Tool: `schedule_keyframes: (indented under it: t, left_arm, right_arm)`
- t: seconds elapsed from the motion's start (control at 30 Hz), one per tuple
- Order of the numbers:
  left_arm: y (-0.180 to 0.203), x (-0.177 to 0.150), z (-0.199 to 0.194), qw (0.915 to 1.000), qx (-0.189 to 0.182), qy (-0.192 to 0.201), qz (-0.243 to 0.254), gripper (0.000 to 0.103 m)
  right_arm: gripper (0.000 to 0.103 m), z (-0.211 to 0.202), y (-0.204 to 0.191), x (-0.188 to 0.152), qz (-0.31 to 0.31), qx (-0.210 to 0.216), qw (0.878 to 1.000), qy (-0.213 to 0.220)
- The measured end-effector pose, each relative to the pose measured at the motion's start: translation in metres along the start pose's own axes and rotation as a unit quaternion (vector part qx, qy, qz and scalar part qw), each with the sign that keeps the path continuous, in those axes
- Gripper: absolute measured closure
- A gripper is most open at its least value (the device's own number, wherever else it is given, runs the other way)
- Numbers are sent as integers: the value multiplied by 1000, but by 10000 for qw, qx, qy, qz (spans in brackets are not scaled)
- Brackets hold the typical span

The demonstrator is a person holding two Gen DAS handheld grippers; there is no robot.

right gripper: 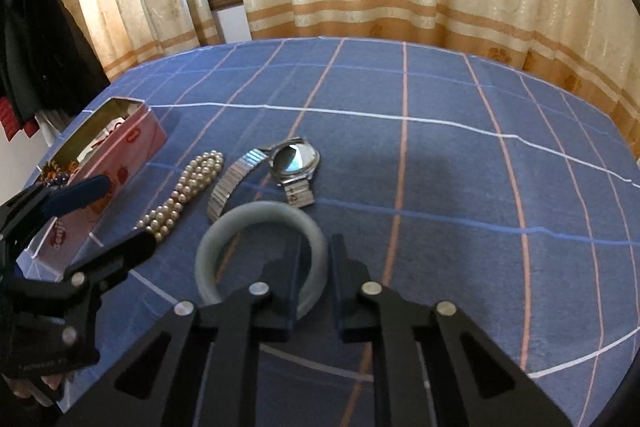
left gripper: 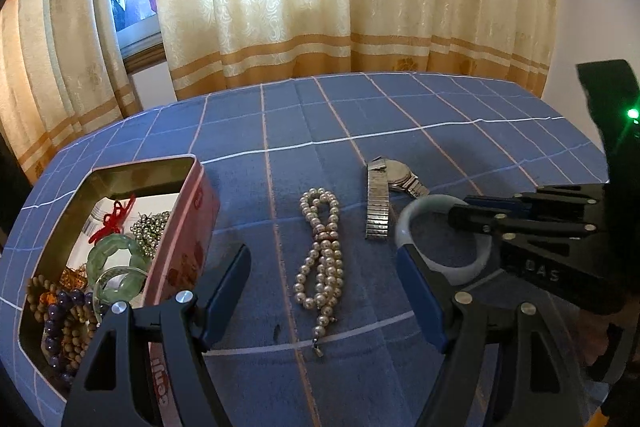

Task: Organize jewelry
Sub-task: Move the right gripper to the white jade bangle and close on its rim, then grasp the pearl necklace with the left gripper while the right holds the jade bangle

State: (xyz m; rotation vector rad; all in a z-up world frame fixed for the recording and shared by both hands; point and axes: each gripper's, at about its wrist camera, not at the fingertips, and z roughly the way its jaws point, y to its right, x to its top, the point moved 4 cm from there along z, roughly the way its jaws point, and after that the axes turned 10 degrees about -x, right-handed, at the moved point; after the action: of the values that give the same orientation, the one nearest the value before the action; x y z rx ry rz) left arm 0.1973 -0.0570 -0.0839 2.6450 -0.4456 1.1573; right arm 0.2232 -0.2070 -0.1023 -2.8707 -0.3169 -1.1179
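Cream curtains with tan stripes hang behind a worktop covered in blue checked cloth. At its left side stands an open pink tin, already holding green bangles, a red-corded piece, a silvery bead cluster and dark and wooden bead bracelets, so part of the sorting looks done.

Three pieces are outside it on the cloth. A pearl necklace lies folded near the tin. Beside it sits a metal wristwatch with its band stretched out. Nearest the cameras is a pale jade bangle.

The right hand-held gripper straddles the right side of the bangle's ring, one finger inside it and one outside, with a gap showing between rim and pads. I judge the grasp as closing, not yet firm. The left hand-held gripper hovers spread wide above the pearls, holding nothing.

By my estimate the task is past halfway: bangle, pearls and watch have yet to go into the tin.
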Motion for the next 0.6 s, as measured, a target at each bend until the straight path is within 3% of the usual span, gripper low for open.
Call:
schedule_keyframes:
  t: [0.6]
  left_arm:
    - [-18,1,-9,9998,82,54,-181,27]
  right_arm:
    - [89,-11,28,-7,238,-150,9996,74]
